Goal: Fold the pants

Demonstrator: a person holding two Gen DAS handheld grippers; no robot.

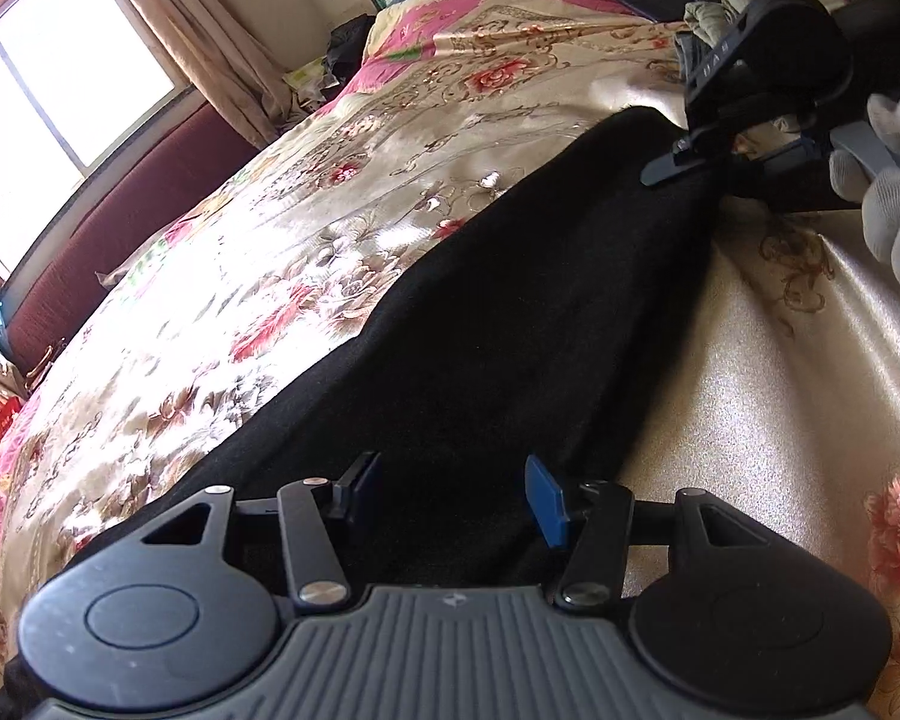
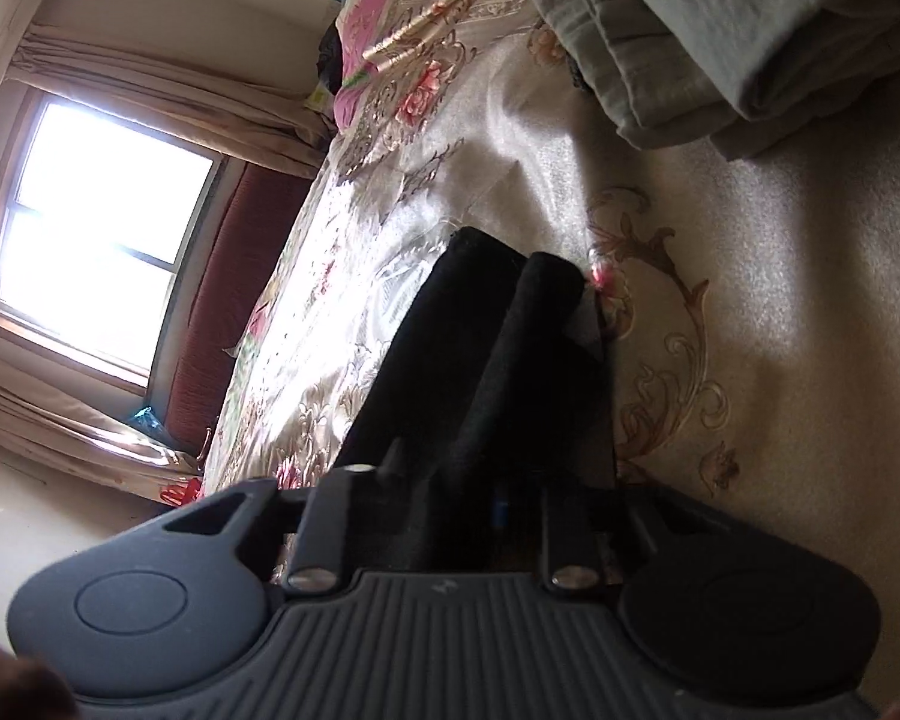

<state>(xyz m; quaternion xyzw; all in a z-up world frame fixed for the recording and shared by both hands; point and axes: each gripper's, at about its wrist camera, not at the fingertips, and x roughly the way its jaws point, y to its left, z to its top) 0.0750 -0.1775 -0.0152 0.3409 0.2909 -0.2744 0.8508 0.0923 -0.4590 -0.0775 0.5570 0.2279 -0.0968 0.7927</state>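
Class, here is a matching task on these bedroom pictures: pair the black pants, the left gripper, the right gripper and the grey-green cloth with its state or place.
Things:
1. black pants
2. left gripper
3. right gripper
4. grey-green cloth

States or places:
A. shut on the dark fabric
B. bunched at the bed's far end
C. open, pads apart
D. stretched long across the floral bedspread

Pairs: 1-D, 2-C, 3-A, 4-B

Black pants (image 1: 480, 330) — floral cream bedspread (image 1: 780, 372)
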